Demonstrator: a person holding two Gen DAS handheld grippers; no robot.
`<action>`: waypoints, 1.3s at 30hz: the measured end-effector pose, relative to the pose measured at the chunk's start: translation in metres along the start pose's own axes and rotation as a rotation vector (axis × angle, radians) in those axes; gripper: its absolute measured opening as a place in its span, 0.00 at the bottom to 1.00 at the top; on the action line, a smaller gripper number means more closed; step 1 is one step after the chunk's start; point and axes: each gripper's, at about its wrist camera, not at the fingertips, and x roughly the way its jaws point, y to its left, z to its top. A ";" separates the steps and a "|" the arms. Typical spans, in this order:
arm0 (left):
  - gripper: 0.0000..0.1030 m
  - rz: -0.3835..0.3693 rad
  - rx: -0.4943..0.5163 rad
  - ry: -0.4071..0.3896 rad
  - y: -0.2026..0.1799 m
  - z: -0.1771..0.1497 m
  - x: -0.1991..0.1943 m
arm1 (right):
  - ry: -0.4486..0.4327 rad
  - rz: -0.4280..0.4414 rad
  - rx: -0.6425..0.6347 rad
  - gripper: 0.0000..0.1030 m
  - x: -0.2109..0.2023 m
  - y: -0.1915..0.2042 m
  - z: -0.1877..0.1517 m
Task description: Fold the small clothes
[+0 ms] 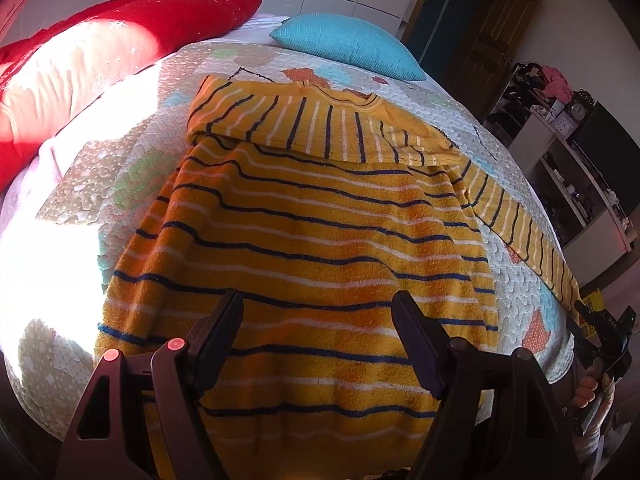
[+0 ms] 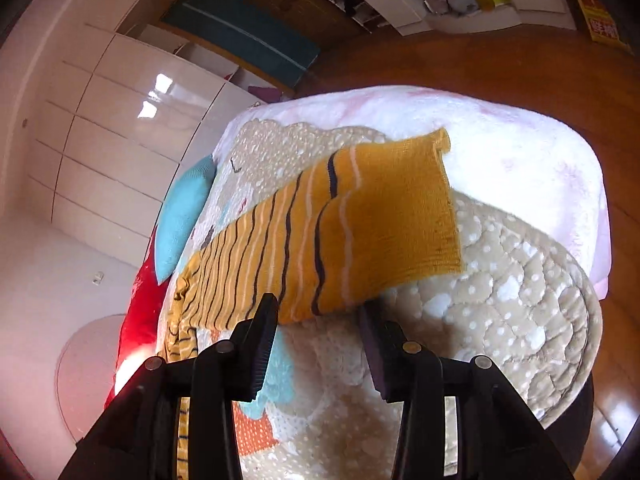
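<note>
Teal pillow (image 1: 348, 46) beyond striped sweater (image 1: 304, 216)

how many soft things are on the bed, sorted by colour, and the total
Yellow: 1, the yellow striped knit sweater
Turquoise: 1, the turquoise textured pillow
Red: 1, the red snowflake-patterned blanket
Beige: 1, the beige dotted quilted bedspread beneath them
Total: 4
</note>
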 end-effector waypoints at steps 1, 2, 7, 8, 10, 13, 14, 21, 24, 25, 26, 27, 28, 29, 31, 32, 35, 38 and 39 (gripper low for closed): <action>0.73 0.002 -0.003 -0.001 0.002 0.000 0.000 | -0.032 -0.026 0.000 0.44 0.001 0.002 0.005; 0.73 0.006 -0.009 -0.002 0.005 -0.001 0.000 | -0.062 -0.062 -0.006 0.43 0.003 0.004 0.011; 0.73 -0.006 -0.079 -0.013 0.025 -0.004 -0.003 | -0.077 -0.200 -0.064 0.08 0.023 0.019 0.037; 0.73 -0.008 -0.088 -0.019 0.029 -0.005 -0.005 | -0.080 -0.216 -0.099 0.07 0.023 0.029 0.040; 0.73 -0.008 -0.096 -0.029 0.037 -0.007 -0.009 | -0.094 -0.225 -0.209 0.07 0.021 0.062 0.043; 0.73 -0.004 -0.103 -0.051 0.047 -0.010 -0.016 | -0.085 -0.173 -0.381 0.07 0.034 0.135 0.042; 0.73 -0.001 -0.108 -0.060 0.051 -0.011 -0.019 | -0.074 -0.142 -0.430 0.07 0.042 0.162 0.038; 0.73 0.018 -0.146 -0.121 0.082 -0.022 -0.036 | 0.084 0.056 -0.728 0.07 0.144 0.344 -0.033; 0.73 0.049 -0.158 -0.141 0.100 -0.029 -0.043 | 0.184 0.103 -0.820 0.07 0.193 0.396 -0.084; 0.73 0.055 -0.167 -0.144 0.107 -0.032 -0.045 | 0.215 0.113 -0.847 0.06 0.208 0.410 -0.101; 0.73 0.061 -0.176 -0.146 0.114 -0.035 -0.047 | 0.240 0.119 -0.876 0.06 0.221 0.422 -0.119; 0.73 0.065 -0.187 -0.147 0.121 -0.037 -0.048 | 0.259 0.121 -0.909 0.06 0.231 0.429 -0.138; 0.73 0.067 -0.199 -0.147 0.128 -0.039 -0.049 | 0.276 0.121 -0.944 0.06 0.242 0.438 -0.155; 0.73 0.069 -0.212 -0.148 0.134 -0.042 -0.050 | 0.293 0.117 -0.979 0.06 0.252 0.444 -0.172; 0.73 0.074 -0.236 -0.150 0.145 -0.045 -0.051 | 0.335 0.117 -1.038 0.06 0.272 0.452 -0.202; 0.73 0.075 -0.248 -0.151 0.150 -0.047 -0.051 | 0.355 0.114 -1.065 0.06 0.282 0.456 -0.216; 0.73 0.072 -0.275 -0.147 0.161 -0.052 -0.050 | 0.420 0.105 -1.136 0.06 0.304 0.463 -0.256; 0.73 0.072 -0.286 -0.139 0.165 -0.055 -0.046 | 0.474 0.086 -1.186 0.07 0.325 0.465 -0.287; 0.73 0.072 -0.288 -0.138 0.166 -0.056 -0.045 | 0.482 0.072 -1.209 0.09 0.330 0.465 -0.296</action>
